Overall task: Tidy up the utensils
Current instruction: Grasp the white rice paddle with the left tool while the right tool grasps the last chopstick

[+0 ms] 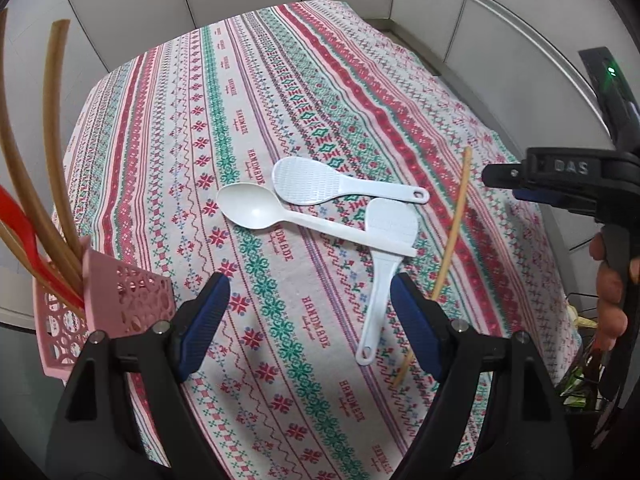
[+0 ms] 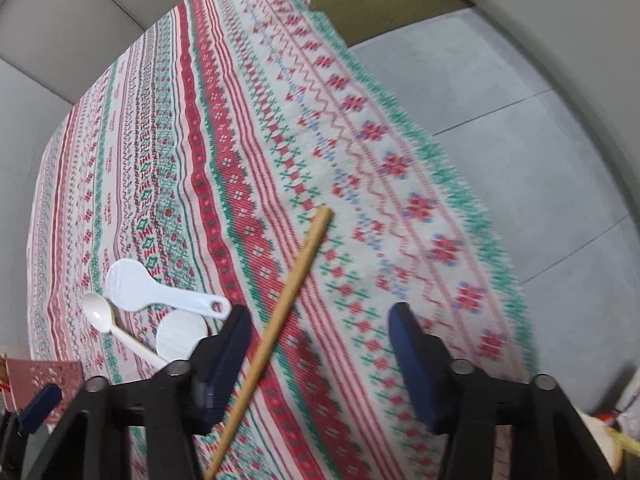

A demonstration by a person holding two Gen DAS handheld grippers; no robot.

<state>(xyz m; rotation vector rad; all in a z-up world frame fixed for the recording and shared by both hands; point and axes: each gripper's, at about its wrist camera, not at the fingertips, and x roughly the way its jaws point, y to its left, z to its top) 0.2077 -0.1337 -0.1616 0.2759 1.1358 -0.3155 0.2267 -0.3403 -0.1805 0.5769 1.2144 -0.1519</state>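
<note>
Both grippers, the left gripper (image 1: 310, 312) and the right gripper (image 2: 320, 344), were held with fingers apart and empty above the patterned tablecloth (image 1: 280, 120). At centre frame, a white spoon (image 1: 248, 210) was crossed by two rice paddles (image 1: 304, 182), a wooden chopstick (image 1: 452, 236) just right of them. The pink holder (image 1: 120, 304) was seen lower left.

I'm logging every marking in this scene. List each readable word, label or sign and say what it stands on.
"HANDMADE": woven repeatedly along the stripes of the tablecloth, with a smaller script line under each, too small to read.
"DAS": raised letters on the black body of the right gripper, seen from the left wrist view.
In the right wrist view the tablecloth lettering is too blurred to read.
No text shows on the white utensils or on the pink basket.
</note>
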